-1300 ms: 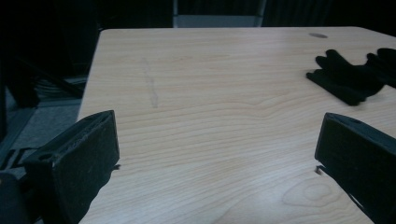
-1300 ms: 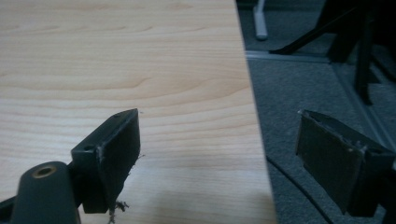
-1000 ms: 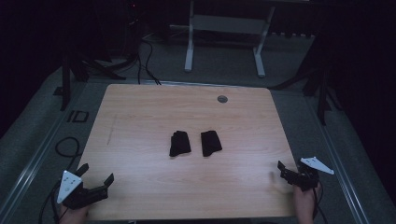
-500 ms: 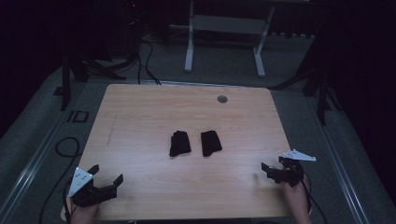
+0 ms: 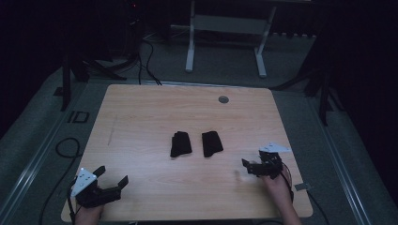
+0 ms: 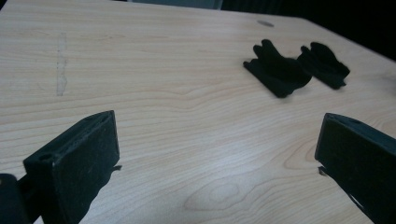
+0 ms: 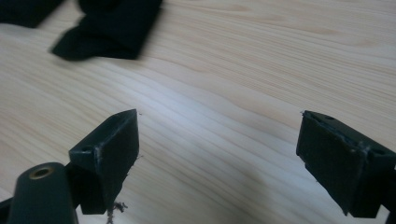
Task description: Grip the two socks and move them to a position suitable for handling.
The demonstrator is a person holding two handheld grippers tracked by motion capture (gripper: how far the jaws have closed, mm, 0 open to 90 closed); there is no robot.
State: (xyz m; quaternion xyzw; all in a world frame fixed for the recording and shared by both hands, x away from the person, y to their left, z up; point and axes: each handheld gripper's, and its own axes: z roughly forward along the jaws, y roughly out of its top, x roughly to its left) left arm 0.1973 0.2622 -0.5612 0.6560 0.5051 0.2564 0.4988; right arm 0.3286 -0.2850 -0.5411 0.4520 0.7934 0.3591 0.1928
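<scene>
Two black cloth pieces, the left cloth piece [image 5: 180,144] and the right cloth piece [image 5: 211,143], lie side by side near the middle of the wooden table [image 5: 141,112] in the high view, close together but apart; I cannot tell whether they are gloves or socks. From there my left gripper [image 5: 111,181] sits at about 7 o'clock of the pair, well apart, jaws spread and empty; my right gripper [image 5: 249,167] sits at about 4 o'clock, nearer, jaws also spread and empty. In the left gripper view the two jaws stand wide with bare wood between them, and both pieces [image 6: 278,70] lie ahead toward 1 o'clock. In the right gripper view the jaws are released too, and a dark piece [image 7: 109,32] lies ahead at 11 o'clock, blurred. I judge this the approach step, nothing grasped yet. Next I would bring the right gripper forward to the nearer piece, lower it flat to the table, and close on an edge.
</scene>
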